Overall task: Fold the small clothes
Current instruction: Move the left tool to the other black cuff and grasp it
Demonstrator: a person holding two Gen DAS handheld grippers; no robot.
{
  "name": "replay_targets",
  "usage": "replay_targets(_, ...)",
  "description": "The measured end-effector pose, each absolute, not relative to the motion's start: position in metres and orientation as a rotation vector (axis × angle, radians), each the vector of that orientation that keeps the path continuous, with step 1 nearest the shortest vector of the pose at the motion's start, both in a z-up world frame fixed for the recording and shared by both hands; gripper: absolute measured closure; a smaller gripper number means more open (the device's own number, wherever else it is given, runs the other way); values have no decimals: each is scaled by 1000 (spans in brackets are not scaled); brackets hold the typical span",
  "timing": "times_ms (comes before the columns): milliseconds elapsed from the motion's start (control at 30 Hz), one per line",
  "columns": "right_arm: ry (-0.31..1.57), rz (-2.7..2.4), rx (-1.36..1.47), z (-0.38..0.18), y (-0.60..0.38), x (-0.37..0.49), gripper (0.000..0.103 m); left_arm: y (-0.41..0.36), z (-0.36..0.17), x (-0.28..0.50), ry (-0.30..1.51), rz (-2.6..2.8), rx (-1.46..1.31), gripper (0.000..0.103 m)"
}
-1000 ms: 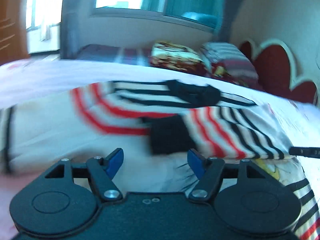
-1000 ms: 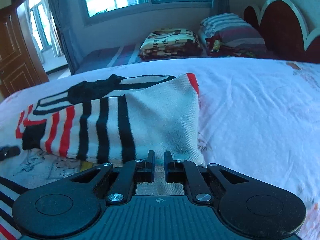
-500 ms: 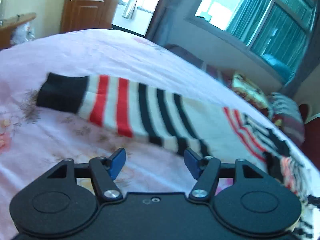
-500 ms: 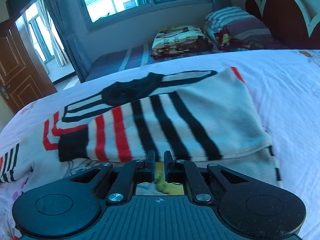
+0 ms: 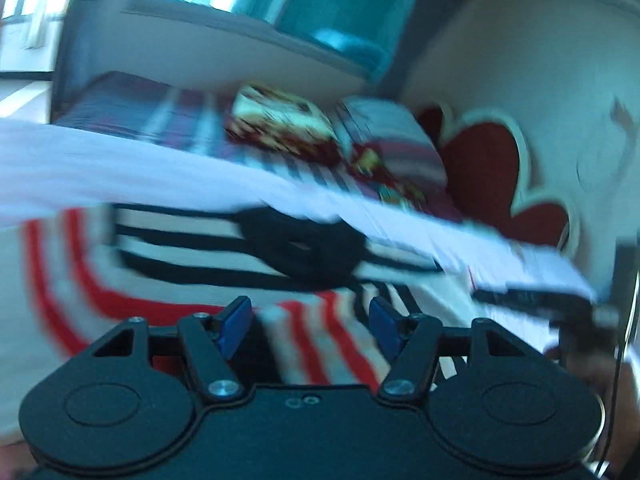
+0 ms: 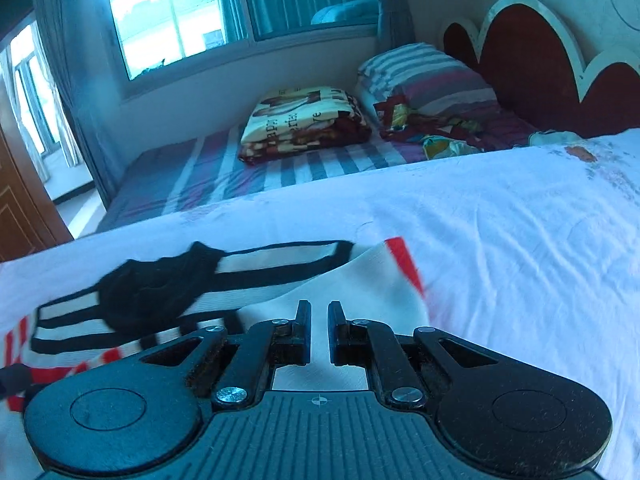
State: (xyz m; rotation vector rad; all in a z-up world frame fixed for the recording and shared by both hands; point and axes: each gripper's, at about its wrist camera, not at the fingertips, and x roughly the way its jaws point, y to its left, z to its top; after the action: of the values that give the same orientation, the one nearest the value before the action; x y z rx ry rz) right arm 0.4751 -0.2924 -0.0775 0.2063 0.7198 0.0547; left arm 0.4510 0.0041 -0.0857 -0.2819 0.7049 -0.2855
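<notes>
On white bedsheet (image 6: 500, 232), striped sweater (image 6: 280, 264) (red, black, cream), partly folded.

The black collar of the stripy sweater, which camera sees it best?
The right wrist view. There the black collar of the striped sweater is sharp, and it lies flat on the white bedsheet. The left wrist view shows it bigger, but motion blur smears its edges.

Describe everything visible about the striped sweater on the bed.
The striped sweater is a knit, white with black and red bands and a black collar. It lies flat on the pale bedsheet, one side folded over so that plain white fabric faces up. The right claw is shut over that fold; whether it pinches cloth cannot be told. The left claw hovers open above the red stripes.
</notes>
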Motion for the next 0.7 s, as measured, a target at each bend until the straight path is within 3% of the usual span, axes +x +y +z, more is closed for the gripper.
replay_targets(200,762,161,159,-100,-309,496,96,-29,-116,457,806,-117,-129,41)
replay_targets(433,740,144,128,-123,-340,522,96,-15,-117,437,786,-1,-20,37)
replay_targets(700,744,188,89,-108,-342,517,96,-24,-113,443,797,61,2,36)
